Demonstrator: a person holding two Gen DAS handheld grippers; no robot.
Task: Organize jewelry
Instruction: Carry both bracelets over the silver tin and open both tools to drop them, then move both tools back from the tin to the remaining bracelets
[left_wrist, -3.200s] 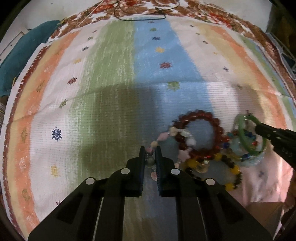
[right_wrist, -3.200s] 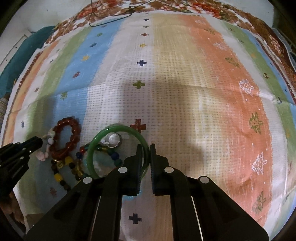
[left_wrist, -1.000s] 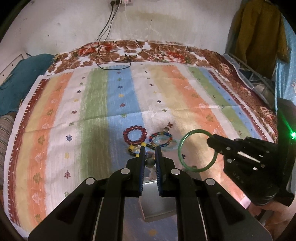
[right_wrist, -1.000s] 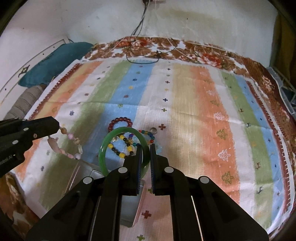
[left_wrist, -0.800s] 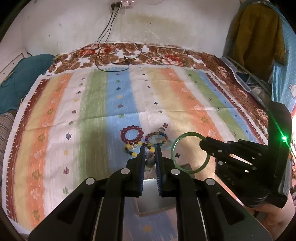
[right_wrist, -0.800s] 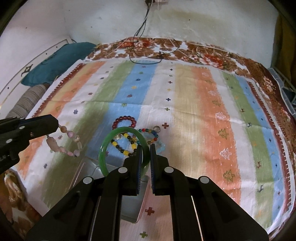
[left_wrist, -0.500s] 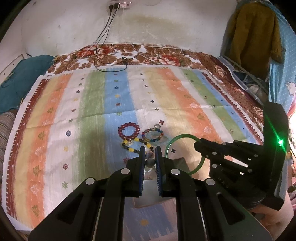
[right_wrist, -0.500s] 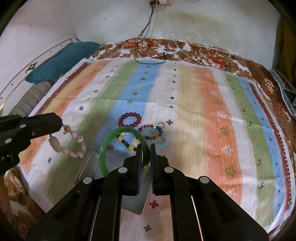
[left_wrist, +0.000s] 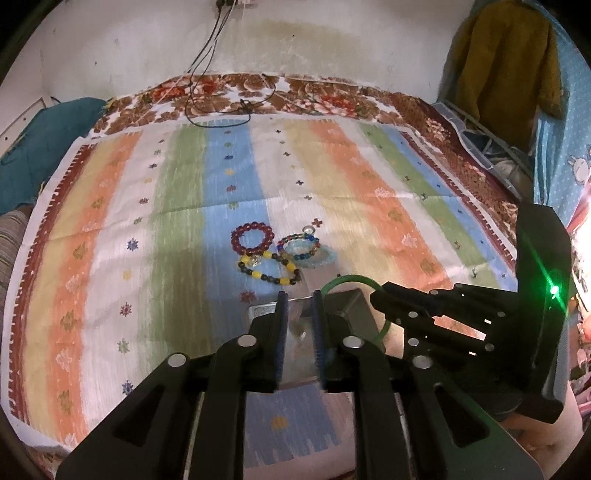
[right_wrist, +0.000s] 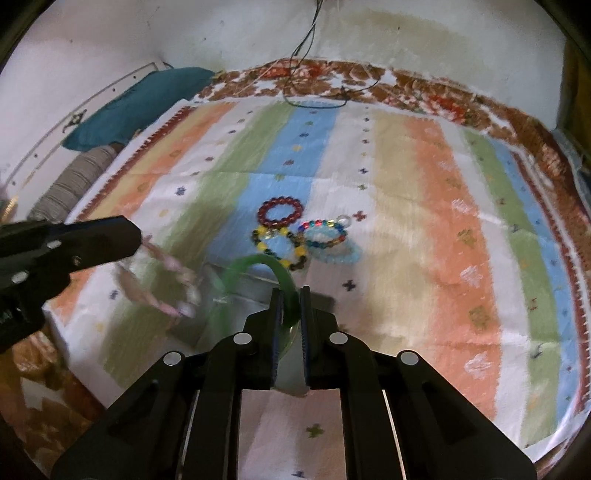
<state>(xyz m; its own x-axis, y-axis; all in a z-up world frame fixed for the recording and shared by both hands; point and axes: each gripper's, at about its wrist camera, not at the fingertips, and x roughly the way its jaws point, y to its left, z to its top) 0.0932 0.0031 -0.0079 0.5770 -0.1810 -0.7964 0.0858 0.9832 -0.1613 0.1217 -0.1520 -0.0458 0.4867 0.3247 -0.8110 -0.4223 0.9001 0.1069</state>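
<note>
Pinching a green bangle (right_wrist: 258, 280), the right hand-held gripper (right_wrist: 289, 295) hangs over a metal tray (left_wrist: 351, 301). Beside it, the left hand-held gripper (left_wrist: 298, 299) pinches a pink bead bracelet (right_wrist: 162, 284). Farther off, a red bracelet (left_wrist: 252, 240) and other beaded bracelets (left_wrist: 291, 254) lie on the striped bedspread (left_wrist: 369, 184).

Bed (left_wrist: 110, 229) under striped cloth (left_wrist: 177, 206); on it lie red bead bracelet (left_wrist: 252, 240), yellow-black bracelet (left_wrist: 269, 271), multicoloured bracelet (left_wrist: 298, 246), metal tray (left_wrist: 351, 301).
</note>
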